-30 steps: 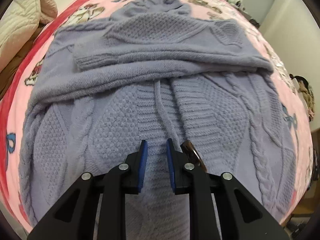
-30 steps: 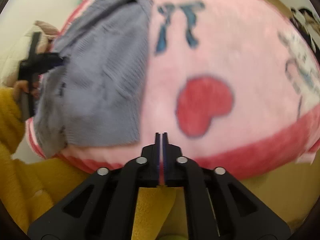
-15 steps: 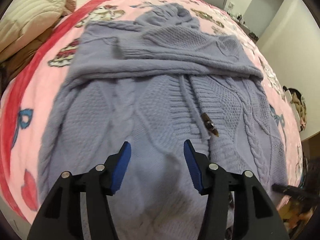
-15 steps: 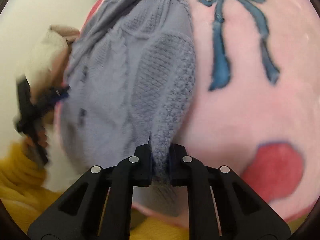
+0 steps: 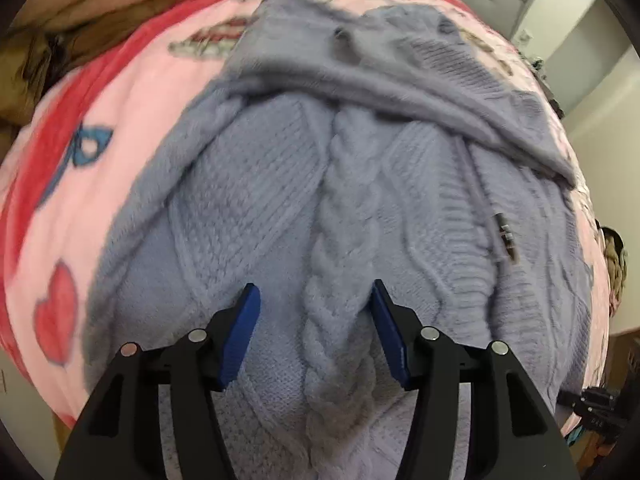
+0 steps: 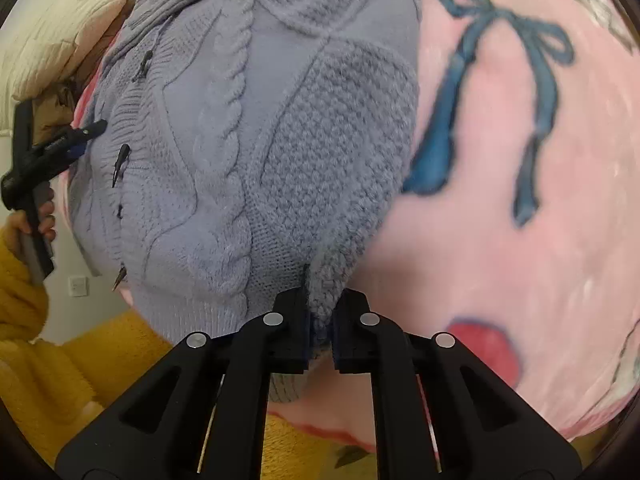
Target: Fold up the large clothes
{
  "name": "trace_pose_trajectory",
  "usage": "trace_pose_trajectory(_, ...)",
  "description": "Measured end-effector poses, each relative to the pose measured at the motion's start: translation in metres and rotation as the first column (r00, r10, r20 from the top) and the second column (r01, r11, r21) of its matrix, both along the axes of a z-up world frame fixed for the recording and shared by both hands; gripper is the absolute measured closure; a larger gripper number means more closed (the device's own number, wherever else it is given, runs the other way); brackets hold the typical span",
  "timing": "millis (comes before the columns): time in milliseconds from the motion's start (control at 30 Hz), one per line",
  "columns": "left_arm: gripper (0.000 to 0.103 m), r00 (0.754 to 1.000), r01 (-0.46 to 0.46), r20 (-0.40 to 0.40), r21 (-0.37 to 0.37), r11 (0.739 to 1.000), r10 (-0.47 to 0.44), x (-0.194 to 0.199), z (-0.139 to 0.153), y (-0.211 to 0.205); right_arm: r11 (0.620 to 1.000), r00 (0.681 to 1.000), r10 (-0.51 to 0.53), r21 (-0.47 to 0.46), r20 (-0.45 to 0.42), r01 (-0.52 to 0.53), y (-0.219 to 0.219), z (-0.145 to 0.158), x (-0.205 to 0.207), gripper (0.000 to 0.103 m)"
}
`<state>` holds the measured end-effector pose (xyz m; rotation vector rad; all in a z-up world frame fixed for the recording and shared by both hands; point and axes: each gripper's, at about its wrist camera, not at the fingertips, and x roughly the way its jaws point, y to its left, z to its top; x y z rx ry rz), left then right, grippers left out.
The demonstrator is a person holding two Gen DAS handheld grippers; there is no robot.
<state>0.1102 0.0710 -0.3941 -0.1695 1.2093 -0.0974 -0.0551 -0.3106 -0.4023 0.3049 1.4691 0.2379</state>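
Observation:
A lavender cable-knit sweater (image 5: pixel 340 200) with dark toggle buttons (image 6: pixel 120 164) lies flat on a pink blanket (image 5: pixel 132 120), its sleeve folded across the chest. My left gripper (image 5: pixel 313 290) hovers open just above the lower body, and a cable braid runs between its blue pads (image 5: pixel 240 332). My right gripper (image 6: pixel 322 296) pinches the sweater (image 6: pixel 260 140) at its near right hem corner; knit bunches between the fingers while the jaws are opening slightly. In the right wrist view a hand (image 6: pixel 44 216) holds the left gripper (image 6: pixel 52 152) at the sweater's far side.
The pink blanket (image 6: pixel 500 240) carries blue bows and red hearts and drops off at the near edge. A beige quilt (image 6: pixel 60 32) is heaped beyond the bed. A yellow fleece sleeve (image 6: pixel 24 300) and yellow cloth fill the lower left.
My left jaws spread wide and slid sideways along the lower sweater onto the cable braid. My right gripper left the bare blanket, reached the sweater's corner and closed on it.

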Motion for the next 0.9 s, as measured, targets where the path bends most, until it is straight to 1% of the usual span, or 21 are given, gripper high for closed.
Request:
trace_pose_trajectory(33,0.047,1.000,0.012,0.019,0.000,1.000,-0.012,0.000,0.007,-0.001,1.000,1.000,-0.013,0.004,0.011,0.013,-0.002,0.007,0.000,0.082)
trace_pose_trajectory(67,0.045,0.999,0.028,0.046,-0.001,1.000,-0.028,0.003,0.017,-0.003,1.000,1.000,-0.023,0.008,0.021,0.023,-0.003,0.014,-0.001,0.077)
trace_pose_trajectory(133,0.038,0.996,0.049,0.077,0.015,0.999,-0.050,0.012,0.033,-0.007,0.999,0.997,-0.034,0.010,0.069,0.033,-0.007,0.037,-0.001,0.076)
trace_pose_trajectory(167,0.032,0.994,0.059,0.087,0.012,0.998,-0.060,0.019,0.038,-0.010,0.999,0.994,-0.041,0.021,0.099,0.040,-0.009,0.052,0.003,0.076)
trace_pose_trajectory(200,0.030,0.992,0.078,0.100,-0.004,0.997,-0.077,0.033,0.046,-0.014,0.998,0.990,-0.056,0.042,0.129,0.051,-0.010,0.064,0.012,0.074)
trace_pose_trajectory(233,0.030,0.990,0.086,0.111,-0.015,0.996,-0.084,0.045,0.051,-0.018,0.997,0.987,-0.065,0.056,0.148,0.057,-0.011,0.073,0.020,0.059)
trace_pose_trajectory(267,0.026,0.988,0.092,0.131,-0.034,0.995,-0.087,0.066,0.057,-0.019,0.995,0.979,-0.073,0.078,0.189,0.059,-0.012,0.085,0.036,0.050)
trace_pose_trajectory(300,0.020,0.985,0.096,0.149,-0.046,0.994,-0.088,0.088,0.062,-0.021,0.995,0.972,-0.072,0.086,0.225,0.054,-0.013,0.092,0.049,0.041)
trace_pose_trajectory(400,0.018,0.981,0.104,0.171,-0.046,0.994,-0.094,0.155,0.070,-0.030,0.994,0.938,-0.050,0.110,0.343,0.012,-0.008,0.108,0.122,0.041)
trace_pose_trajectory(433,0.018,0.980,0.123,0.162,-0.028,0.992,-0.117,0.179,0.068,-0.038,0.992,0.926,-0.060,0.128,0.373,0.012,-0.012,0.110,0.159,0.039)
trace_pose_trajectory(467,0.018,0.978,0.143,0.150,0.018,0.990,-0.144,0.211,0.067,-0.050,0.988,0.916,-0.069,0.157,0.395,0.007,-0.013,0.109,0.197,0.038)
trace_pose_trajectory(500,0.018,0.975,0.162,0.149,0.040,0.986,-0.166,0.234,0.066,-0.060,0.986,0.909,-0.076,0.165,0.409,0.009,-0.020,0.108,0.218,0.038)
trace_pose_trajectory(533,0.018,0.968,0.200,0.145,0.058,0.978,-0.207,0.264,0.063,-0.074,0.984,0.898,-0.095,0.177,0.429,0.019,-0.021,0.107,0.257,0.037)
trace_pose_trajectory(567,0.018,0.960,0.234,0.146,0.062,0.970,-0.241,0.284,0.061,-0.084,0.982,0.892,-0.104,0.189,0.440,0.022,-0.022,0.105,0.284,0.037)
trace_pose_trajectory(600,0.018,0.952,0.264,0.137,0.079,0.961,-0.273,0.304,0.058,-0.094,0.979,0.879,-0.120,0.201,0.461,0.028,-0.023,0.104,0.325,0.036)
trace_pose_trajectory(633,0.018,0.944,0.294,0.117,0.125,0.948,-0.308,0.330,0.051,-0.111,0.979,0.875,-0.120,0.204,0.469,0.024,-0.025,0.103,0.350,0.035)
trace_pose_trajectory(700,0.018,0.931,0.339,0.092,0.131,0.932,-0.352,0.362,0.042,-0.131,0.984,0.863,-0.128,0.175,0.489,0.047,-0.025,0.098,0.407,0.033)
trace_pose_trajectory(767,0.018,0.921,0.369,0.092,0.114,0.922,-0.380,0.391,0.033,-0.149,0.981,0.868,-0.150,0.177,0.473,0.073,-0.030,0.087,0.445,0.032)
trace_pose_trajectory(800,0.018,0.922,0.366,0.083,0.123,0.922,-0.377,0.405,0.027,-0.156,0.978,0.880,-0.166,0.187,0.446,0.090,-0.032,0.076,0.472,0.032)
trace_pose_trajectory(867,0.019,0.933,0.344,0.064,0.134,0.929,-0.355,0.432,0.012,-0.167,0.980,0.898,-0.167,0.165,0.407,0.108,-0.031,0.056,0.506,0.032)
trace_pose_trajectory(900,0.028,0.937,0.335,0.056,0.131,0.933,-0.344,0.441,0.006,-0.169,0.984,0.908,-0.158,0.140,0.389,0.111,-0.028,0.047,0.520,0.033)
